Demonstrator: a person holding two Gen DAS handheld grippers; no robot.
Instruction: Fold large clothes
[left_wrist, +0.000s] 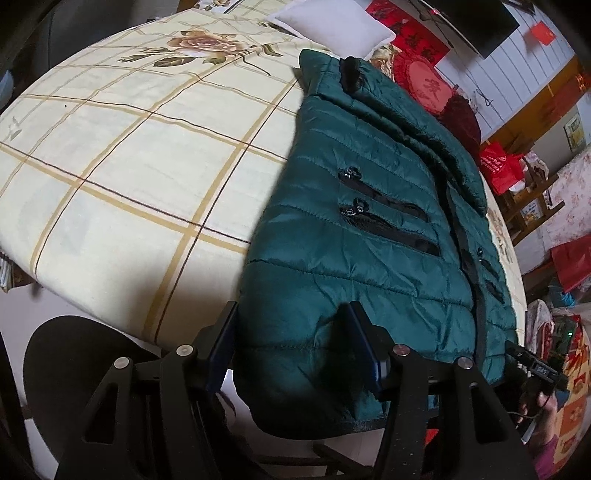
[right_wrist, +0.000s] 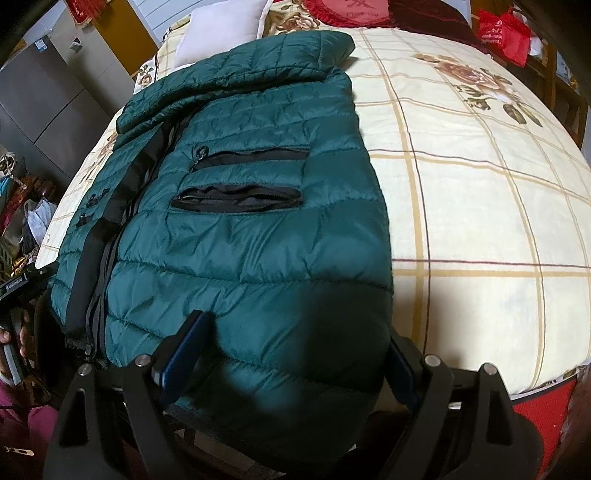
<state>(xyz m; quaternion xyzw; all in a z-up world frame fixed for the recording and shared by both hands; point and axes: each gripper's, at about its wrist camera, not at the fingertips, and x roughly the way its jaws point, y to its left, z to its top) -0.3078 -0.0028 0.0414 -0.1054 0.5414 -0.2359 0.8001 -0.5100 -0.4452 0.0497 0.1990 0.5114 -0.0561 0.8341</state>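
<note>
Jacket (left_wrist: 369, 236): quilted dark-green puffer, front up, black zipped pockets

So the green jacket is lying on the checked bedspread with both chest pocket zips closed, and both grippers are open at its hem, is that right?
Not quite: the pocket zips are open, gaping black in the right wrist view. The rest holds: the green jacket lies on the checked bedspread, and the left gripper and right gripper are open at its hem.

jacket (right_wrist: 240, 240) hem hidden, wall pictures (left_wrist: 574, 129) illegible
</note>
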